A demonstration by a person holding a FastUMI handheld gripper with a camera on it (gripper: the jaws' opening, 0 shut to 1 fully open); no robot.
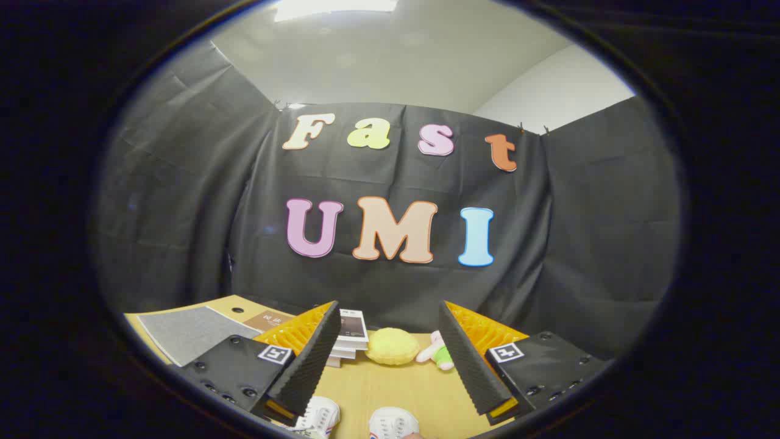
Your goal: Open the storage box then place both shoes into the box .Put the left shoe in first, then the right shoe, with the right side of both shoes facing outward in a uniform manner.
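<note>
White shoes [356,421] low between fingers of tool [390,326], spread wide, empty, above wooden table [396,384].

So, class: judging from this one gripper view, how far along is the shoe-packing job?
Nothing looks done yet. Both white shoes sit on the wooden table, below and between the fingers, not in any box. In hand: nothing; the hand-held gripper is open and empty, pointing toward a yellow cushion, a stack of books and a small plush toy. Left: opening the storage box, then placing the left shoe, then the right.
</note>
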